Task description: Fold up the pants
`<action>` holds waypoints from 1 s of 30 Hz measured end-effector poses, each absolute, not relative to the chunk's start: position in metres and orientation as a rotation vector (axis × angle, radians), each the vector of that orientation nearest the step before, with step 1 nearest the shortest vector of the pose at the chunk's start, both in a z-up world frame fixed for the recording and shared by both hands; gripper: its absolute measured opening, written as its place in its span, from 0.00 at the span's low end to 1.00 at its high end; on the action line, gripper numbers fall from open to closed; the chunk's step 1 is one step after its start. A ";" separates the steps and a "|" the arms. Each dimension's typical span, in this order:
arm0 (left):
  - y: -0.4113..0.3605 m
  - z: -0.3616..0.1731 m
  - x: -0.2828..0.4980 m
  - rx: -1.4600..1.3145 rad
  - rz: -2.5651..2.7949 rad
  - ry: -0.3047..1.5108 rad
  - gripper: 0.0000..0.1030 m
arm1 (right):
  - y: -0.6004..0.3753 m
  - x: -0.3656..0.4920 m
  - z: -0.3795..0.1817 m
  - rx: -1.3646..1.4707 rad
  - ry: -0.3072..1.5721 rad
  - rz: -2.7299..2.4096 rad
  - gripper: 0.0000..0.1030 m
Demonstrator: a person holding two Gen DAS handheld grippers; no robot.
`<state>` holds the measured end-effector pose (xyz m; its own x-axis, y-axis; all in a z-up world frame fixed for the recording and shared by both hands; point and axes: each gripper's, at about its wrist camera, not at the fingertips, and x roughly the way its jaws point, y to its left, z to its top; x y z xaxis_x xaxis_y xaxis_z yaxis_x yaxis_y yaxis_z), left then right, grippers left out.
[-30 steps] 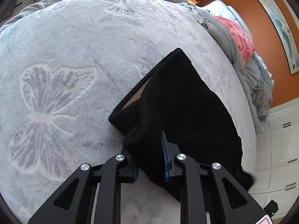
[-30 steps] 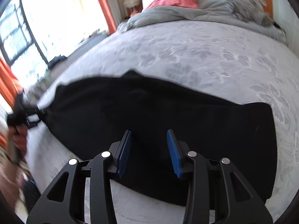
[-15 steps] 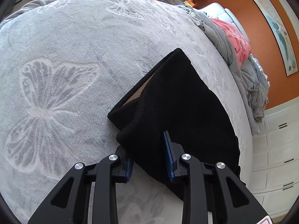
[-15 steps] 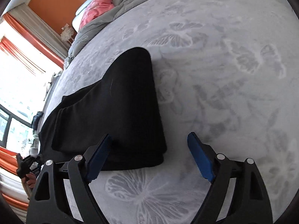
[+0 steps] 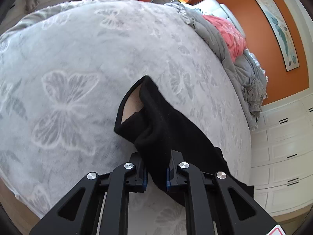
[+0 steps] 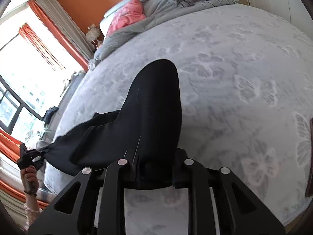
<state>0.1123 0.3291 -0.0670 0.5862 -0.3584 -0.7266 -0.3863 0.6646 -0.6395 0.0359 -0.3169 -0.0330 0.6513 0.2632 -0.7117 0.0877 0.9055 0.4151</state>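
Since the earlier frame both ends of the black pants (image 5: 166, 129) are pinched and lifted off the bed (image 5: 78, 58), left claw (image 5: 156, 173) and right claw (image 6: 154, 173) clamped on cloth, so ends should be raised evenly, kept taut, then brought together.

We see a bed (image 5: 82, 62) under a pale grey butterfly-patterned blanket (image 6: 244, 62), with black pants (image 6: 154, 105) lying partly on it, and a rumpled grey duvet (image 5: 221, 45) and pink cloth (image 5: 230, 35) heaped at its head.
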 end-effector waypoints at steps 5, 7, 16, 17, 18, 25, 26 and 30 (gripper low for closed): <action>0.324 -0.127 0.094 -0.904 0.083 1.084 0.15 | -0.355 -0.003 -0.090 0.488 0.964 -0.070 0.45; 0.328 -0.126 0.089 -0.940 0.074 1.051 0.16 | -0.357 -0.014 -0.063 0.472 0.863 -0.099 0.43; 0.309 -0.115 0.096 -0.806 0.155 1.039 0.19 | -0.295 0.044 -0.069 0.219 0.914 -0.028 0.23; 0.310 -0.115 0.096 -0.806 0.155 1.041 0.19 | -0.290 0.051 -0.082 0.192 0.935 -0.045 0.23; 0.311 -0.116 0.098 -0.806 0.155 1.043 0.19 | -0.289 0.055 -0.088 0.171 0.941 -0.057 0.23; 0.317 -0.123 0.098 -0.844 0.135 1.033 0.20 | -0.247 0.016 -0.040 0.130 0.861 0.082 0.00; 0.318 -0.125 0.097 -0.859 0.131 1.026 0.20 | -0.242 0.011 -0.040 0.135 0.864 0.101 0.01; 0.314 -0.114 0.097 -0.870 0.139 0.986 0.11 | -0.226 -0.005 -0.065 0.136 0.939 0.084 0.04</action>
